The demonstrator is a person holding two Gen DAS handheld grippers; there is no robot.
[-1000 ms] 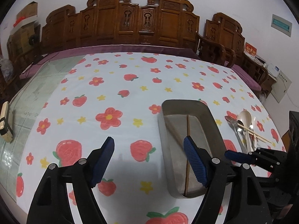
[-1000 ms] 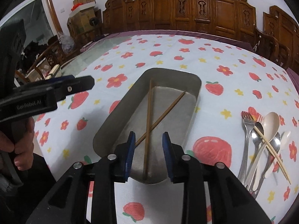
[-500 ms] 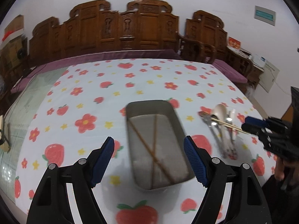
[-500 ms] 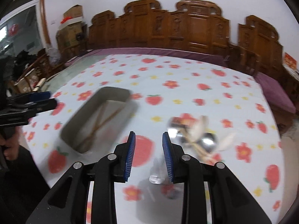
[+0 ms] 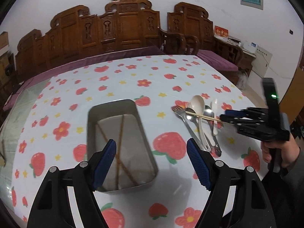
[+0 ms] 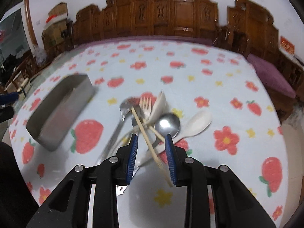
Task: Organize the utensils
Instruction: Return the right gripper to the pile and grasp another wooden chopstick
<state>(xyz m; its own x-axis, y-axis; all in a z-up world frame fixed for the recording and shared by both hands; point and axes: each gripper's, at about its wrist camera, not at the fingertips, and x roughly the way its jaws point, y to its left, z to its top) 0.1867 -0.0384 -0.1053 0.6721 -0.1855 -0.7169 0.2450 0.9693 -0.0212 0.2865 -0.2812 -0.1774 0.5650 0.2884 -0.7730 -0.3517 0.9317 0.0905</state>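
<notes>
Right gripper [image 6: 151, 156] hovers over the utensil pile [image 6: 152, 119], jaws narrowly parted and empty, a pale chopstick [image 6: 147, 138] lying between them. My left gripper [image 5: 151, 163] hangs wide and empty above the metal tray [image 5: 146, 142], which holds two dark chopsticks [image 5: 119, 142]. Closing now, I risk snagging the crossed chopstick or the spoons beneath.

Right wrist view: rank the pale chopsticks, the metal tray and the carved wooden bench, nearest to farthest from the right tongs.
1. Pale chopsticks: between the right tongs, crossed over the spoons.
2. Metal tray: off to the left on the tablecloth.
3. Carved wooden bench: beyond the table's far edge, against the wall.
</notes>
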